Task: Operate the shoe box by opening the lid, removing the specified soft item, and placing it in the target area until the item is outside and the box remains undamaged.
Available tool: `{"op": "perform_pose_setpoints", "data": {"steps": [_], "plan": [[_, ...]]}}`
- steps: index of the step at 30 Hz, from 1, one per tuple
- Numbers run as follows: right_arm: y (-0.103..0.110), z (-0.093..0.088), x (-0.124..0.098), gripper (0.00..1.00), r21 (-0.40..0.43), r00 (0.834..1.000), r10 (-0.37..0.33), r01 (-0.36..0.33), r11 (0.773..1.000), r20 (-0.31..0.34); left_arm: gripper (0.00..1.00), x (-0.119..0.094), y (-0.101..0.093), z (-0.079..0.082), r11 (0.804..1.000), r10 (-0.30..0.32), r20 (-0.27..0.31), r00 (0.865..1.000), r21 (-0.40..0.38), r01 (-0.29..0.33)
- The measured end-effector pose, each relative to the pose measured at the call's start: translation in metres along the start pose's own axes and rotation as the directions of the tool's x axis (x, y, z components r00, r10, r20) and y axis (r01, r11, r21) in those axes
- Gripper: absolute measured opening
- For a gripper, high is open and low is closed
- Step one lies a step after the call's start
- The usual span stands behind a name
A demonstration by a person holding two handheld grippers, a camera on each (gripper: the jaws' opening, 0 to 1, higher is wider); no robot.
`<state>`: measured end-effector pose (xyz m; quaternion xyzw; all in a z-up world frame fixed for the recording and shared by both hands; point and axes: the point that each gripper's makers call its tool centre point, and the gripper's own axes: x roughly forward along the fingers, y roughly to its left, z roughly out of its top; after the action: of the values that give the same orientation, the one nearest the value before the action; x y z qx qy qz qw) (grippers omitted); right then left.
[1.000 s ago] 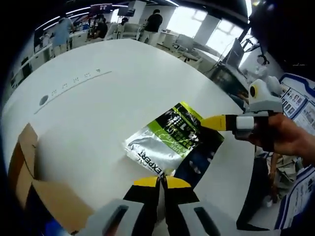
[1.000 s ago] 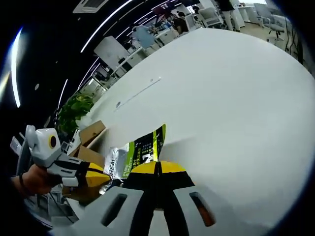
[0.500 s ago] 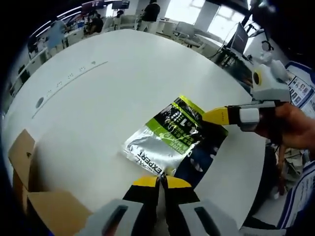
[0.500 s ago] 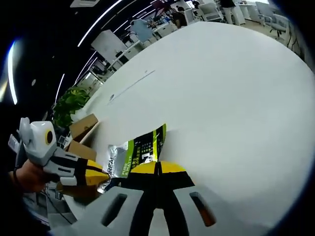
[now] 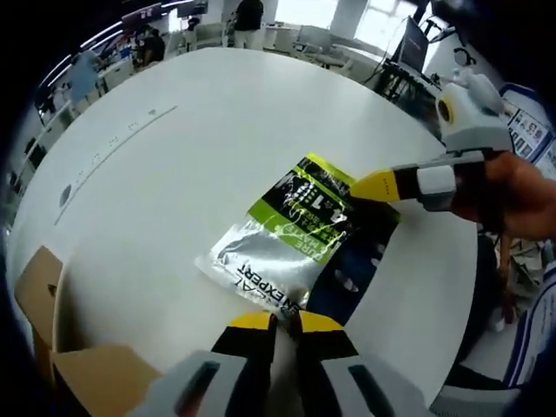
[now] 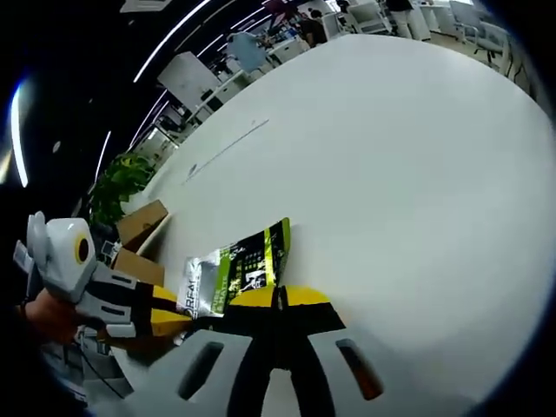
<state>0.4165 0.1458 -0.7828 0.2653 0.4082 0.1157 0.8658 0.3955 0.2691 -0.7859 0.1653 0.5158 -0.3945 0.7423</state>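
On the white table (image 5: 174,156) lies one soft foil pouch (image 5: 291,239), silver, green and dark, flat, its long axis running from the left gripper (image 5: 276,323) toward the right gripper (image 5: 375,185). Each gripper's yellow-tipped jaws are closed together at a pouch edge; a grip cannot be confirmed. One open cardboard shoe box (image 5: 61,347) sits apart at the table's edge, contents unseen.

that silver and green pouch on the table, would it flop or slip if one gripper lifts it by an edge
The pouch looks thin and crinkled, so it would probably sag when lifted by an edge. Its glossy foil skin may slip between the fingers. It lies flat on the table, so it is unlikely to roll.
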Motion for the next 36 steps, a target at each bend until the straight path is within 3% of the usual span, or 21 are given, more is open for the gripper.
{"op": "perform_pose_setpoints", "data": {"steps": [12,23,25,28,36], "plan": [[-0.003,0.002,-0.004,0.03,-0.002,1.000,-0.014,0.014,1.000,0.011,0.16,-0.003,0.000,-0.001,1.000,0.014,-0.010,1.000,-0.017,-0.014],[-0.003,0.011,-0.015,0.04,-0.026,0.999,-0.027,0.028,0.999,0.023,0.21,-0.027,0.010,0.004,0.994,0.053,0.026,0.998,-0.094,-0.050],[-0.002,0.012,-0.019,0.05,-0.027,0.999,-0.030,0.031,0.999,0.028,0.21,-0.033,0.013,0.006,0.994,0.061,0.046,0.997,-0.092,-0.056],[-0.001,0.013,-0.024,0.06,-0.033,0.999,-0.038,0.039,0.999,0.031,0.23,-0.043,0.013,0.016,0.994,0.035,0.129,0.991,-0.106,-0.022],[0.015,0.019,-0.034,0.06,-0.046,0.998,-0.036,0.038,0.998,0.055,0.24,-0.077,0.026,0.018,0.991,0.056,0.230,0.972,-0.130,-0.027]]}}
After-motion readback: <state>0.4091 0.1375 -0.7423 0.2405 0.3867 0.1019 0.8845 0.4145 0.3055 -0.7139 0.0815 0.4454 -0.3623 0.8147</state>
